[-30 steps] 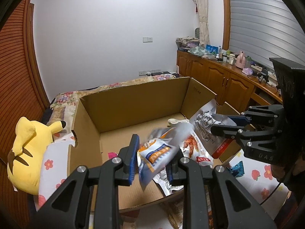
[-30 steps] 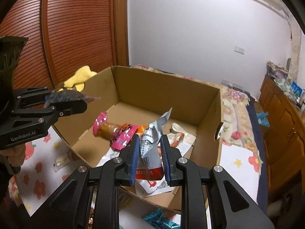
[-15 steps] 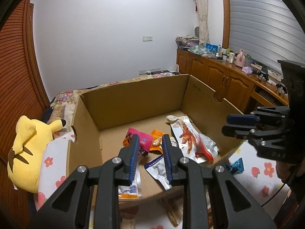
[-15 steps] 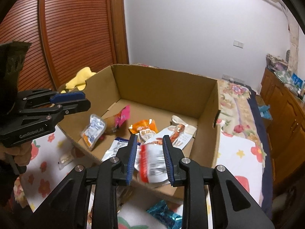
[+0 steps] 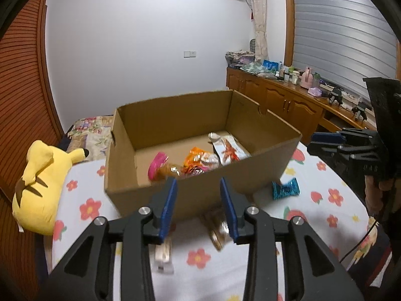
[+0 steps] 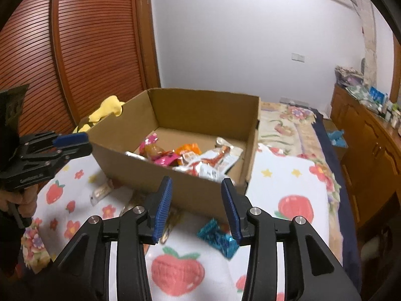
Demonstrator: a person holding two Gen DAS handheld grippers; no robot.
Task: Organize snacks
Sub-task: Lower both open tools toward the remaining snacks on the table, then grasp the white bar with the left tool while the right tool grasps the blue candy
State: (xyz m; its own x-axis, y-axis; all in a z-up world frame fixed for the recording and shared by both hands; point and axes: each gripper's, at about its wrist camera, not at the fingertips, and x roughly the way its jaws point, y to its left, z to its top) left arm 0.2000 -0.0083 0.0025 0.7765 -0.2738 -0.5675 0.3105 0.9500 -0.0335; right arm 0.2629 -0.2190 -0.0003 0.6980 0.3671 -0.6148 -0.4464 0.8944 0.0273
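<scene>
Both hand-held grippers empty, jaws spread: left hand-held gripper (image 5: 198, 207), right hand-held gripper (image 6: 196, 207). Cardboard box (image 6: 200, 190) already holds several packets. Outside it, against its near wall, lie the blue snack packet (image 6: 218, 239), a brown packet (image 5: 218, 228) and a pale wrapper (image 6: 100, 193). We judge them light, crinkly and slippery; best pinched across a flat sealed edge.

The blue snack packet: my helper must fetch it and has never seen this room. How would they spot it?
Find the open cardboard box on the flower-print cloth. The blue snack packet lies on the cloth just outside the box's near wall. It is the only shiny blue wrapper; the packets beside it are brownish or pale.
</scene>
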